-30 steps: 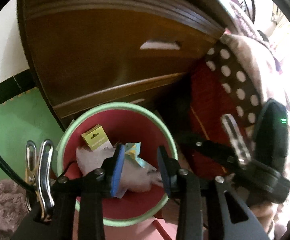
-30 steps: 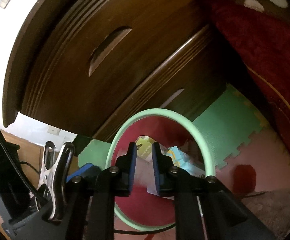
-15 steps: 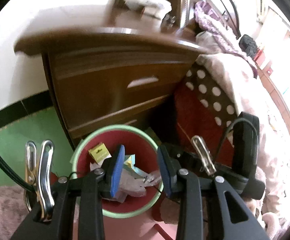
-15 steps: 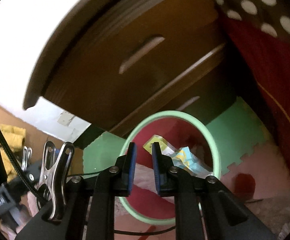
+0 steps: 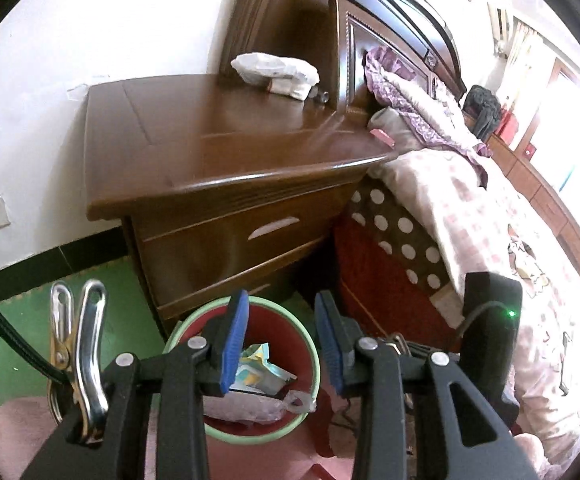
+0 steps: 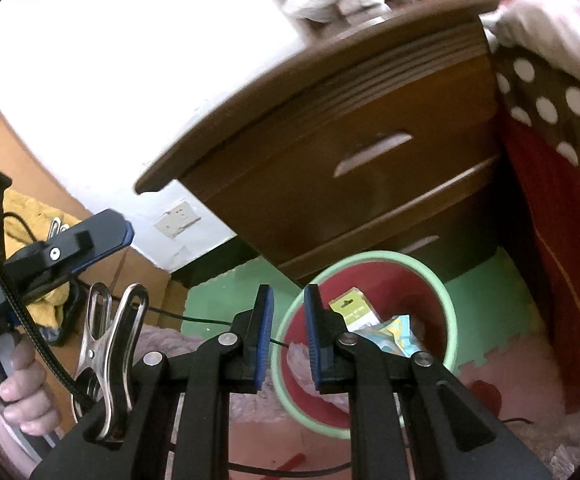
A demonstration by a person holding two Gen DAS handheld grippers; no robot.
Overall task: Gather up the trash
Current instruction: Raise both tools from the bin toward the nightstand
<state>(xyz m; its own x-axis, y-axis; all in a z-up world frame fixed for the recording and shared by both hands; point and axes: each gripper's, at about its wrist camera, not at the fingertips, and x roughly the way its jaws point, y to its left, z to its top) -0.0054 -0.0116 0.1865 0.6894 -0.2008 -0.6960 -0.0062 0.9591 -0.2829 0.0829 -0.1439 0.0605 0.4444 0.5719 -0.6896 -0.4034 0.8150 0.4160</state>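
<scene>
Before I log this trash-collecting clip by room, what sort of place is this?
Most likely a bedroom: a dark wooden nightstand with drawers stands beside a carved wooden headboard and a bed under a pink patterned quilt. A red waste bin with a green rim sits on the floor by the nightstand.

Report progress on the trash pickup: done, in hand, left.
Done: wrappers and a small green box already lie in the red bin. In hand: nothing; the left tool and right tool are both empty, jaws apart. Left: the crumpled white bag on the nightstand looks like the next pickup.
</scene>
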